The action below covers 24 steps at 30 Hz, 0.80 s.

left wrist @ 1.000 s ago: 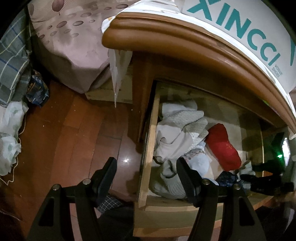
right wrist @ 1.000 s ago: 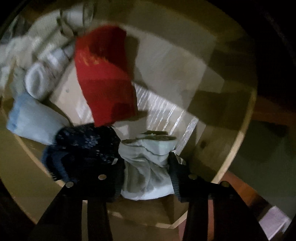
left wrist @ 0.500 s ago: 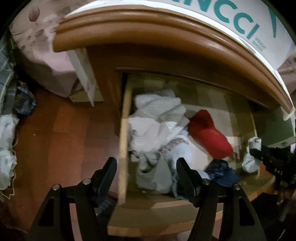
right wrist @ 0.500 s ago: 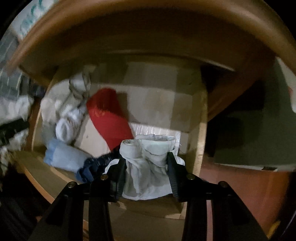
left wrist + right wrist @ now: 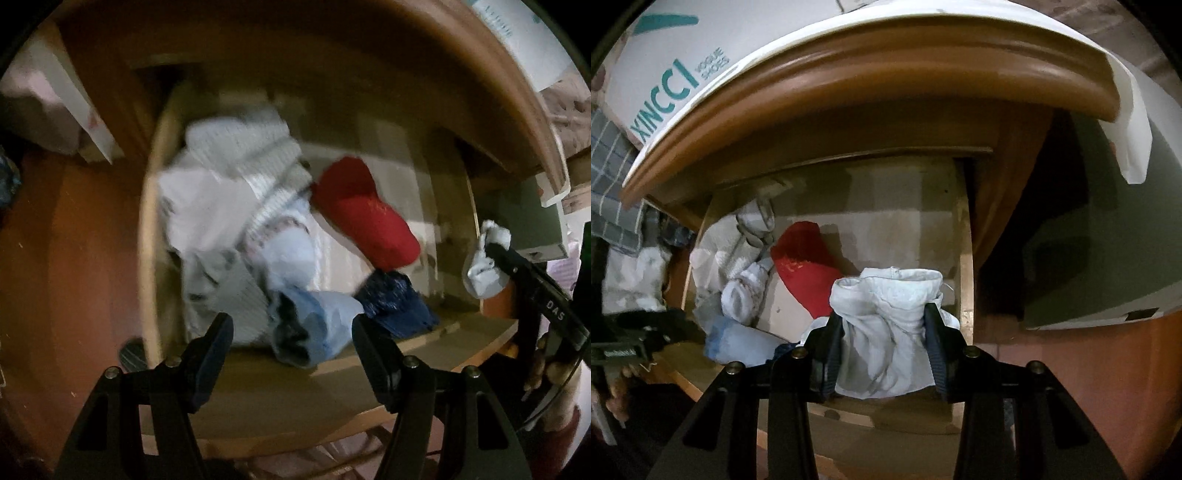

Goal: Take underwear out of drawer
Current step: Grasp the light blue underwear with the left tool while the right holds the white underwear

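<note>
Right gripper (image 5: 882, 347) is clamped on a pale grey-white garment (image 5: 886, 332), bunched between the pads with its waistband end standing up above the jaws; judged to be the underwear wanted. It hangs clear above the open drawer (image 5: 966, 280), near the drawer's right wall, so the cloth can come away without dragging the rest of the pile. In the left wrist view the same garment (image 5: 485, 266) shows at the right edge, off the drawer floor. Left gripper (image 5: 291, 332) hovers over the drawer's front, jaws apart and empty, with a light blue roll (image 5: 314, 332) lying below the gap (probable next pick, only a guess). Red garment (image 5: 365, 214) and dark blue piece (image 5: 395, 302) lie on the drawer bottom; the white-grey heap (image 5: 229, 199) fills the left part. Against one second back: the pale garment was then down in the drawer beside the dark blue piece and is now lifted; the left view has shifted from floor and drawer edge to over the contents, and is blurred.
</note>
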Each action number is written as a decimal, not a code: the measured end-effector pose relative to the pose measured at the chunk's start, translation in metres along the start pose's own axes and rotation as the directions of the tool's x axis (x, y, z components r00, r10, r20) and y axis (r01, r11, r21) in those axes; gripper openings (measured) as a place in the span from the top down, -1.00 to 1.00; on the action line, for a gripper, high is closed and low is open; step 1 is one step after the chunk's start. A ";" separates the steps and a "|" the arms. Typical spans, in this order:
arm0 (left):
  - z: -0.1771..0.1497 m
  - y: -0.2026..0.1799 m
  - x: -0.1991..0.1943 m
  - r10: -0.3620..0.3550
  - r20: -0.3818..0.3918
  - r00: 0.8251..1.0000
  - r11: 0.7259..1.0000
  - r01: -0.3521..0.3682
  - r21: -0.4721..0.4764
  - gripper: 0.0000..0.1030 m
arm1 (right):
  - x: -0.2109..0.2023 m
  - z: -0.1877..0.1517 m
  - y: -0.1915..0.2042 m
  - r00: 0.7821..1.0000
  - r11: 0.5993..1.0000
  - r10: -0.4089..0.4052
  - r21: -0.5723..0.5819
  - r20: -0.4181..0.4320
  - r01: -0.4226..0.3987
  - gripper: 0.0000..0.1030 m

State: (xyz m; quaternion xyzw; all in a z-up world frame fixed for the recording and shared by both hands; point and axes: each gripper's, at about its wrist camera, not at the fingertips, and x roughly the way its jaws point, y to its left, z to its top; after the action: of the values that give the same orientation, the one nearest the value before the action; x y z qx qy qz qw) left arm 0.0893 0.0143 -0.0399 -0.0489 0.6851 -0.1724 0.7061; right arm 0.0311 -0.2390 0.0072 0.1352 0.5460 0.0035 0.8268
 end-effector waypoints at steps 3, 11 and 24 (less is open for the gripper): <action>0.002 -0.007 0.015 0.008 -0.062 0.998 1.000 -0.009 -0.012 -0.33 | -0.004 0.001 -0.002 1.000 1.000 0.016 0.013 0.009 -0.016 0.26; 0.013 -0.024 0.040 0.030 -0.127 0.991 0.999 -0.034 -0.032 -0.33 | -0.003 0.002 -0.003 0.999 0.999 0.039 0.027 0.003 -0.039 0.26; 0.005 -0.028 0.050 0.098 -0.119 0.988 0.994 -0.103 -0.038 0.52 | -0.003 0.003 -0.002 0.998 0.998 0.057 0.022 0.003 -0.057 0.26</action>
State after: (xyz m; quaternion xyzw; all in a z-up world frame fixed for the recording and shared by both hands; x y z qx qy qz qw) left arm 0.0897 -0.0282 -0.0782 -0.0196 0.7304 -0.1241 0.6714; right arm 0.0327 -0.2418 0.0111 0.1598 0.5410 0.0211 0.8254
